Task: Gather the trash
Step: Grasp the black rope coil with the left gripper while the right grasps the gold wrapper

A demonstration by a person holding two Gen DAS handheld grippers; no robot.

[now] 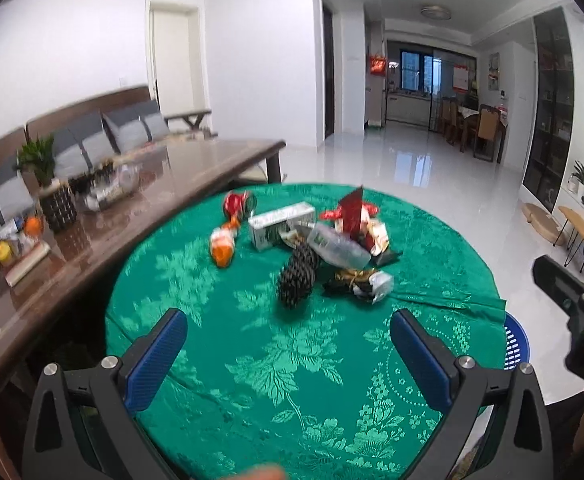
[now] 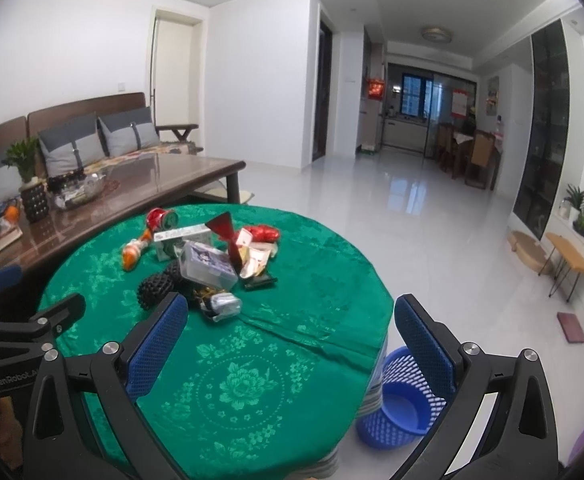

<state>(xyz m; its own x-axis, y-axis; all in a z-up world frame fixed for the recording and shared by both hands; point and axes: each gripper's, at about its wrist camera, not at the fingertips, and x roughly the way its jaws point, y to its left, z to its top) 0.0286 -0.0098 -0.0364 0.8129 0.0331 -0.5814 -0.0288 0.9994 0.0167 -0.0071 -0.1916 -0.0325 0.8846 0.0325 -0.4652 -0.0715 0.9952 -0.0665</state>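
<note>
Hovering wide open and empty over the near edge of the green tablecloth (image 1: 219,320), the left gripper (image 1: 287,344) and right gripper (image 2: 292,332) face the trash pile (image 1: 316,248) mid-table, while only the right wrist view shows the blue basket (image 2: 404,404) whole beside the table's right edge.

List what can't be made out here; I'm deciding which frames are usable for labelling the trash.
- Trash pile, left wrist view: motion blur smears wrappers and carton print.
- Blue basket, left wrist view: mostly hidden behind the table edge.
- Basket inside, right wrist view: partly blocked by the right hand-held gripper finger.
- Items under the clear box: overlapped, unidentifiable.
- Left hand-held gripper: body cut off by the bottom edge.
</note>
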